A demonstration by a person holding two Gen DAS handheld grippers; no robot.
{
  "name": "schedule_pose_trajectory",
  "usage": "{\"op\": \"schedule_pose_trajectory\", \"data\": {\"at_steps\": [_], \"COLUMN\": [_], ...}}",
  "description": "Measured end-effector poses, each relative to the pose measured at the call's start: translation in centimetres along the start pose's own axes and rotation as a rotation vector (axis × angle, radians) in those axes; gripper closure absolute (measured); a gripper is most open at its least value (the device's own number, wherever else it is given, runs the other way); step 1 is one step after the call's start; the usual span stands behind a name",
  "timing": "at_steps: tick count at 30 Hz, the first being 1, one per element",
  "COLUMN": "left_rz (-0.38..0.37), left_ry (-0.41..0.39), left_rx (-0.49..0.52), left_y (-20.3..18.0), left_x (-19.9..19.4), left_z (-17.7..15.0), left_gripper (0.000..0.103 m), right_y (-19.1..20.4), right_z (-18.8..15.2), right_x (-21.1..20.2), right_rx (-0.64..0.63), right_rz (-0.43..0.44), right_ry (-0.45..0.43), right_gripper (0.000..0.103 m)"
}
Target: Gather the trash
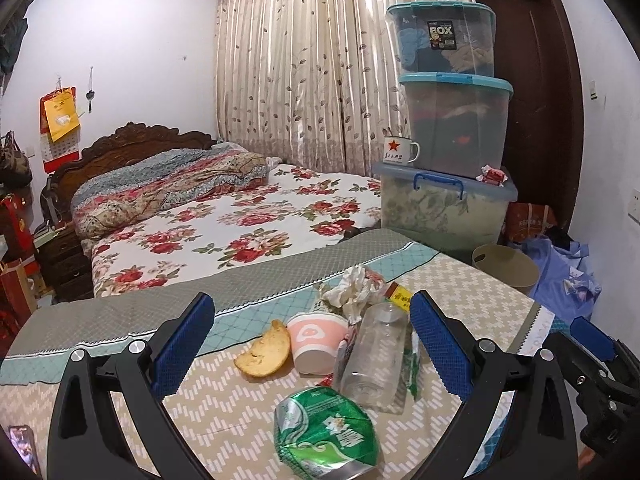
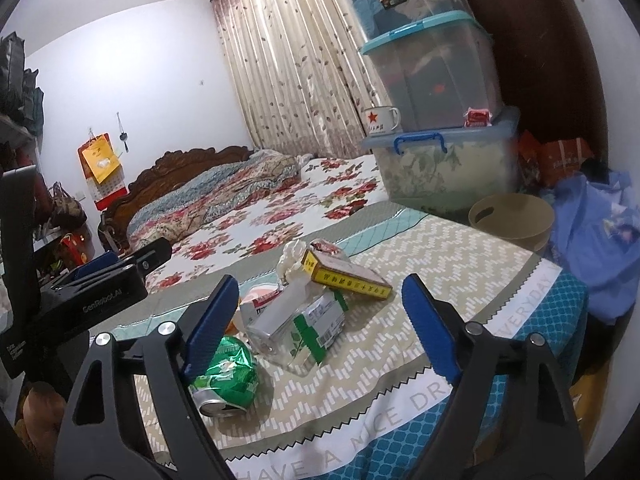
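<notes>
Trash lies on the cloth-covered table [image 1: 460, 280]: a crushed green can [image 1: 326, 434] [image 2: 226, 376], a clear plastic bottle [image 1: 374, 356] [image 2: 296, 320], a pink paper cup [image 1: 316, 342] on its side, a bread piece [image 1: 264, 350], crumpled paper [image 1: 352, 288] [image 2: 292, 260] and a yellow box [image 2: 346, 274] [image 1: 398, 295]. My left gripper [image 1: 312, 344] is open above the pile, holding nothing. My right gripper [image 2: 320, 328] is open, its fingers either side of the bottle and can. The right gripper also shows at the right edge of the left wrist view [image 1: 592, 340].
A tan waste bin [image 1: 506, 268] [image 2: 512, 216] stands on the floor beyond the table's far right corner. Stacked storage boxes [image 1: 448, 120] with a star mug [image 1: 400, 150] stand behind it. A bed [image 1: 240, 216] lies to the left. Blue clothes [image 2: 592, 240] are piled at right.
</notes>
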State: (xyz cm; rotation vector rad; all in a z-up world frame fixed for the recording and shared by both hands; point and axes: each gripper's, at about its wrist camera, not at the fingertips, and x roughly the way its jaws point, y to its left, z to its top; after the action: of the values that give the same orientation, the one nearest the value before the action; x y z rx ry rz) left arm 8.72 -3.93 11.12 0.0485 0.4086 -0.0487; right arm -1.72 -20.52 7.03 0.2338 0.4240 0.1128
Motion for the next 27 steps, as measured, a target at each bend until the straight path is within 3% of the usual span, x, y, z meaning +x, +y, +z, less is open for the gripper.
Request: {"op": "schedule_pose_trajectory", "data": {"at_steps": [27], "left_rz": [0.010], "left_ry": [0.077], "left_rx": [-0.007], "left_y": [0.6], "left_x": [1.2], "left_z": [-1.4], "left_gripper": [0.009], "right_y": [-0.4], "right_z": [-1.2], "right_x": [1.8], "right_rx": [0.049], "right_rz": [0.038], "right_ry": [0.073], "right_gripper": [0.019]}}
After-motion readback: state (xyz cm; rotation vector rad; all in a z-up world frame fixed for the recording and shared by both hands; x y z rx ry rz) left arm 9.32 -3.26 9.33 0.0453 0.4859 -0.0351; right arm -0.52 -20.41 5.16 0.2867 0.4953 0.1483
